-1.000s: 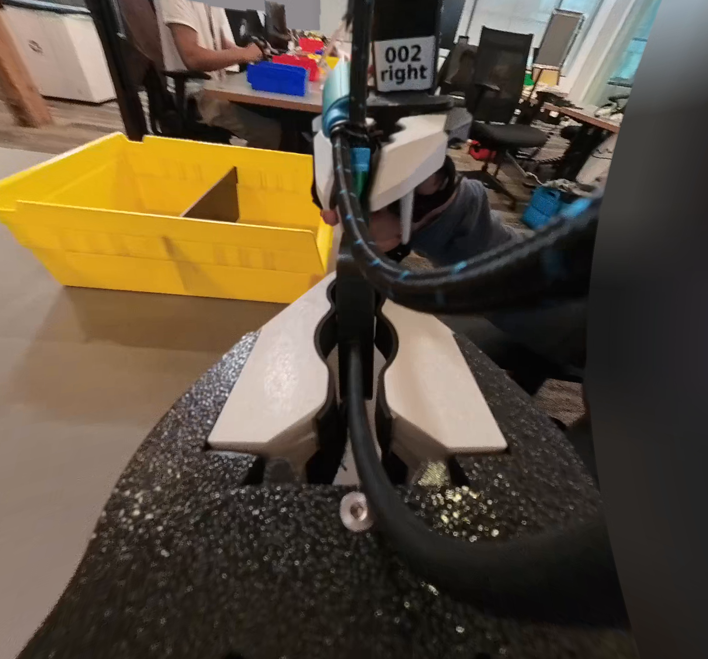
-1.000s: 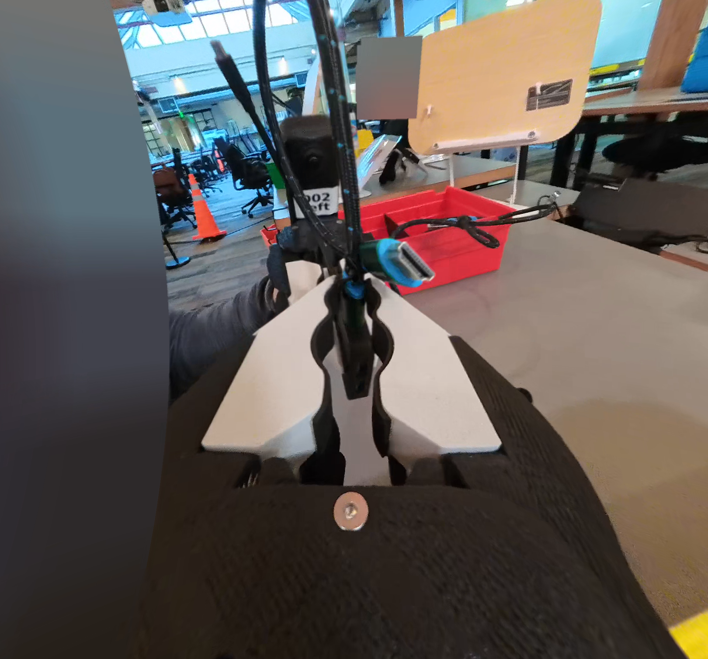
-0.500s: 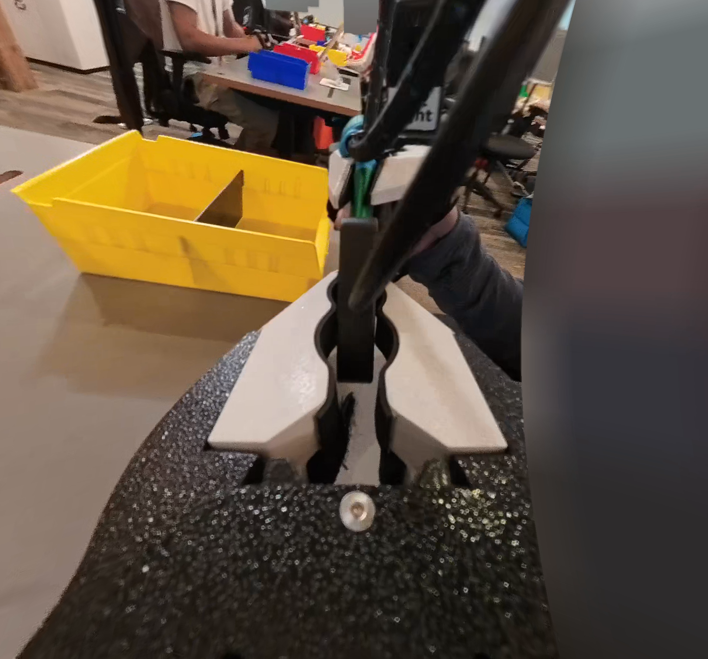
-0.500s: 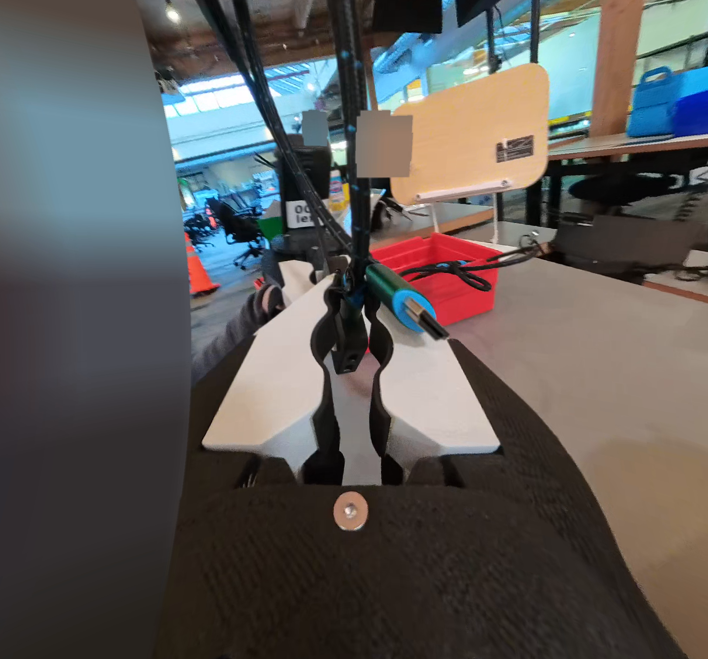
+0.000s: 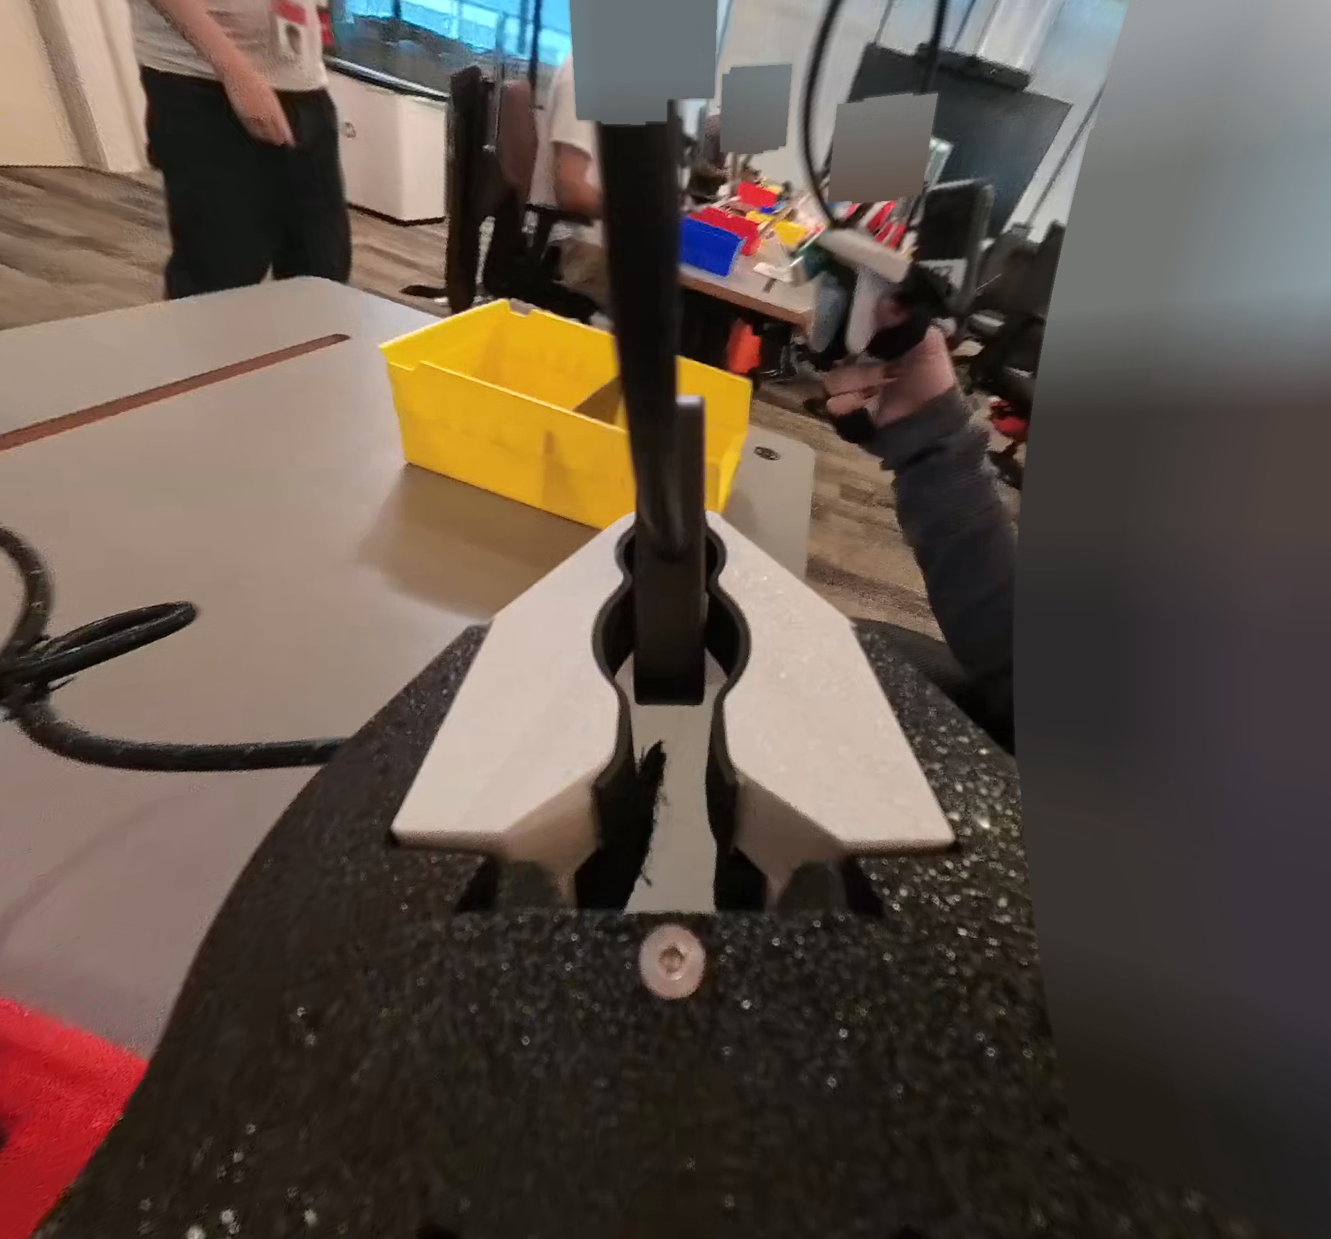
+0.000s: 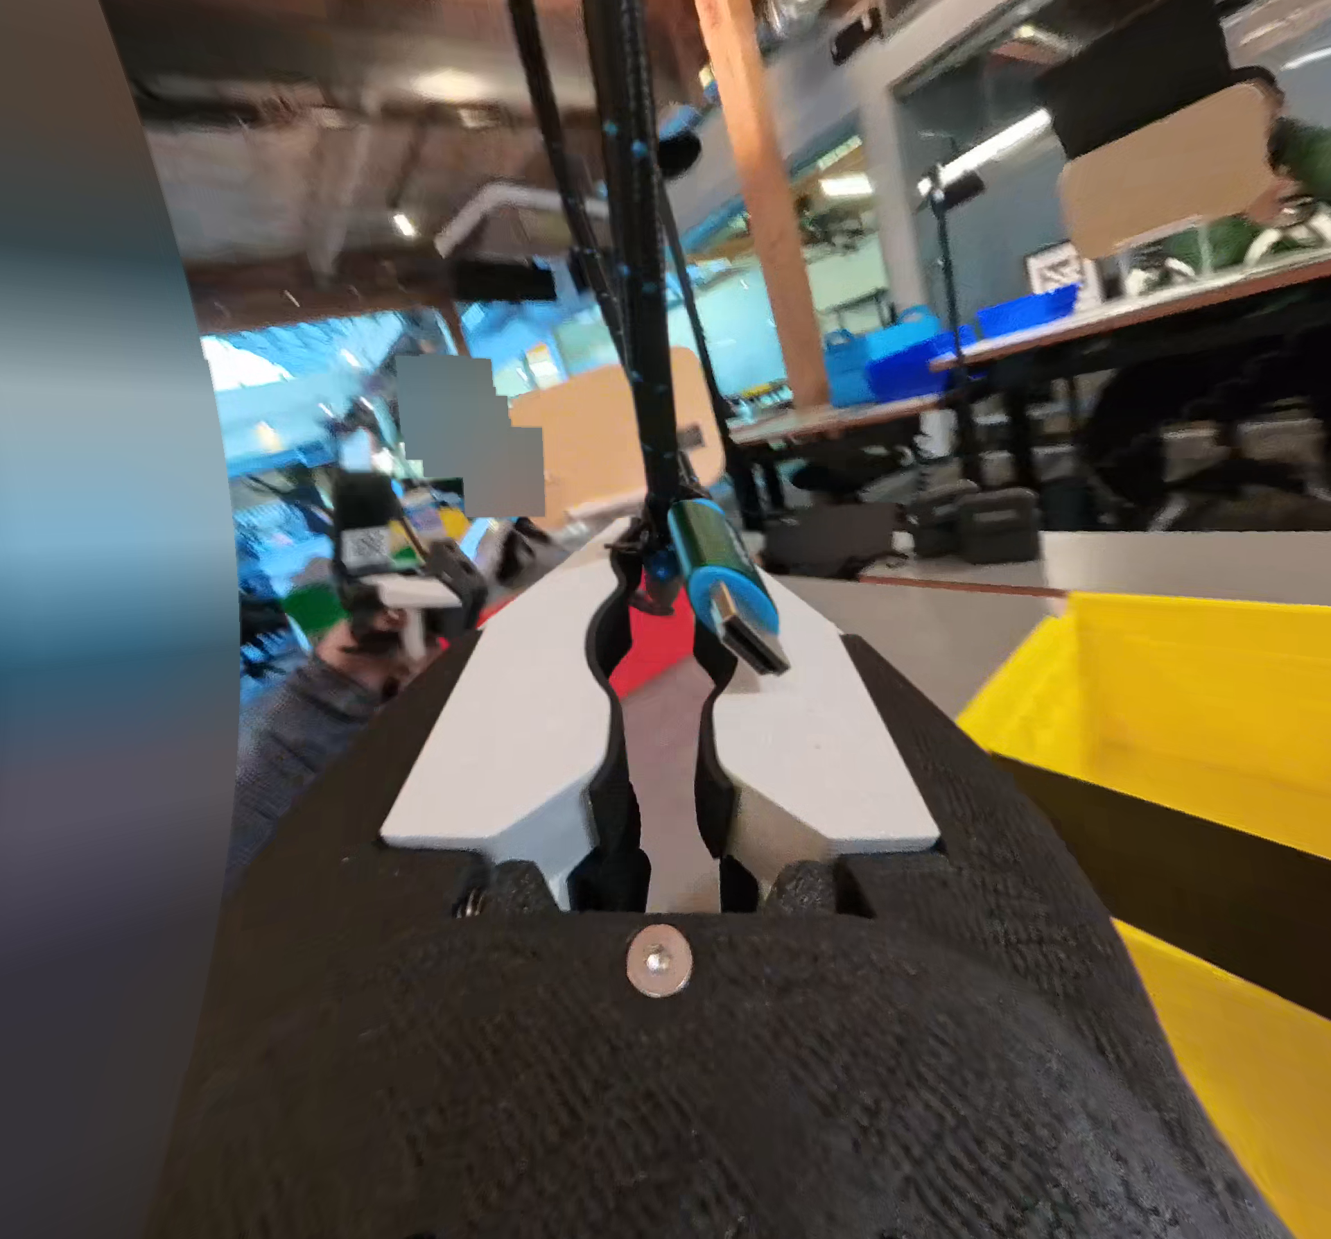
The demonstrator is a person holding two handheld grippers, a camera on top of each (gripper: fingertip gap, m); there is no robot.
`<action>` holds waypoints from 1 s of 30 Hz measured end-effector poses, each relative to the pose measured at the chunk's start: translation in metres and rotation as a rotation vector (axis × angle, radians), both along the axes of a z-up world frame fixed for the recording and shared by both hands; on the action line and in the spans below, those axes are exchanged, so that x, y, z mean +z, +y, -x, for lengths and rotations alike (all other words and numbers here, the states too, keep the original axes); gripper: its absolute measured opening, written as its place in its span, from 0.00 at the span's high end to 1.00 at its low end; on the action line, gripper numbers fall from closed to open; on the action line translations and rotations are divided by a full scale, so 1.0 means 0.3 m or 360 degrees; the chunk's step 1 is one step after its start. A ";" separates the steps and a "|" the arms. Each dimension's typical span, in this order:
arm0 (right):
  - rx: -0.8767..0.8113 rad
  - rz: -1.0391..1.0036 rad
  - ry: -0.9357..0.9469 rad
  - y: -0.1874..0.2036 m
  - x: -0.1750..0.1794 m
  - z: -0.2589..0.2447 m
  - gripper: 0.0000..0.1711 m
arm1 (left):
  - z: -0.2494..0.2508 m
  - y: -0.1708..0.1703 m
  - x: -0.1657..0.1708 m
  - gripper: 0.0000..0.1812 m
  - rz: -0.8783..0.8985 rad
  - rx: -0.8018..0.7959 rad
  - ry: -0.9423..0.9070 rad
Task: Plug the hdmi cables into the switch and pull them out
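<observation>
- Left tool (image 5: 668, 599): fingers clamped on a flat black part (image 5: 670, 617), probably the switch, held upright with a smooth black cable (image 5: 641, 311) rising from it. A second ago the braided cable looped across this view in front of the right tool; that loop is gone.
- Right tool (image 6: 659, 617): fingers drawn close together at the tips, pinching the braided black cable (image 6: 634, 268) just behind its green-and-blue HDMI plug (image 6: 724, 578). The plug hangs free, metal end pointing down and right, in no port.
- Change: half a second ago the two tools stood nose to nose; now the right tool (image 5: 857, 289) shows well apart in the left view, beyond the yellow bin (image 5: 504, 426) on the desk (image 5: 216, 520).
- Meaning: the plug and switch have separated, so a pull-out appears complete.
- A second black cable (image 5: 93, 686) lies on the desk.
</observation>
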State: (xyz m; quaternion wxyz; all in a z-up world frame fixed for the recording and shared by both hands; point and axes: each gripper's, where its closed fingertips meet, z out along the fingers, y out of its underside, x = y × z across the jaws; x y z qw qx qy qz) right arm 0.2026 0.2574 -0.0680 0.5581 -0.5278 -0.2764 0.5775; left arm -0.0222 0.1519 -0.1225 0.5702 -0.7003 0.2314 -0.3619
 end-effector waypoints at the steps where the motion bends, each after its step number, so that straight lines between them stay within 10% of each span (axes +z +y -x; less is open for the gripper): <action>1: -0.0047 -0.0027 -0.0092 0.006 -0.020 0.004 0.95 | -0.016 -0.002 -0.001 0.94 0.0002 -0.0027 -0.0029; 30: -0.1051 -0.0381 -0.2308 0.331 -0.610 -0.319 0.87 | -0.314 0.099 -0.108 0.94 0.0152 -0.0171 -0.0299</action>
